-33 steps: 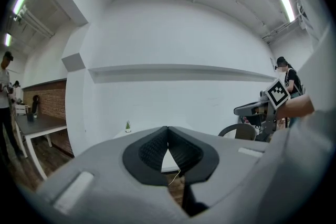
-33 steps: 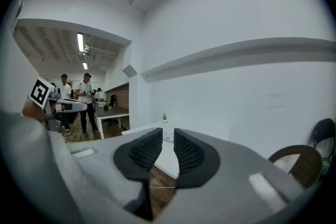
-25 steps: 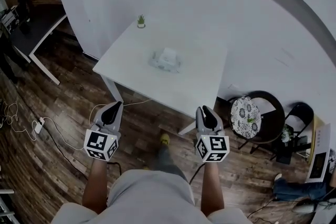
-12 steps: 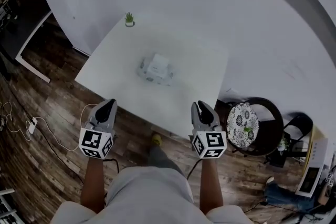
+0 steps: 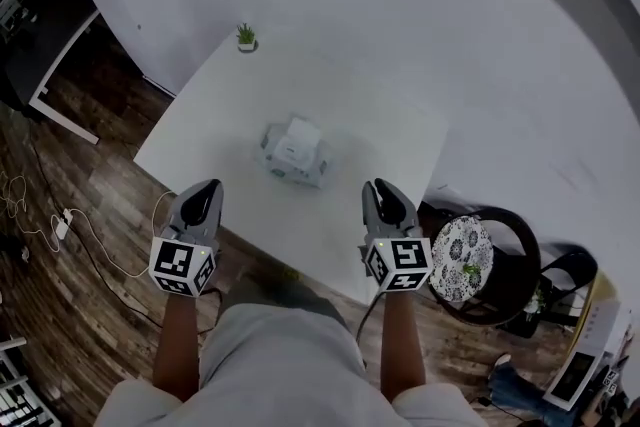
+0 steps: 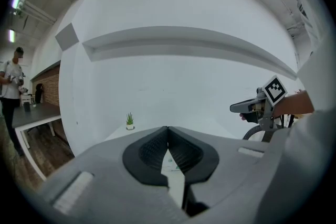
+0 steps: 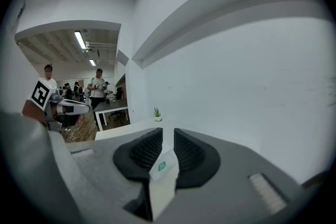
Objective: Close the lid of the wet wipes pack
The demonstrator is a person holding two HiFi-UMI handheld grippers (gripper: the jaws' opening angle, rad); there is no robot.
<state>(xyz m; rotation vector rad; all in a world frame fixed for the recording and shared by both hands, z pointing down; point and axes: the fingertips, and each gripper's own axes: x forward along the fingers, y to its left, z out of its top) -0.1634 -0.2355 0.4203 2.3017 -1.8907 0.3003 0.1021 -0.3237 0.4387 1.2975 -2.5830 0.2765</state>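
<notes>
The wet wipes pack lies near the middle of the white table, and its white lid seems to stand raised at the far side. My left gripper hovers over the table's near left edge, short of the pack, its jaws shut with the tips touching. My right gripper hovers at the near right edge, open with a narrow gap and nothing held. Past each gripper's jaws I see the pack farther away.
A small potted plant stands at the table's far left corner. A dark chair with a patterned cushion sits right of the table. Cables lie on the wooden floor at the left. A white wall runs behind the table.
Both grippers have moved forward from above the floor to the table's near edge. The table and pack now sit closer in the head view.
</notes>
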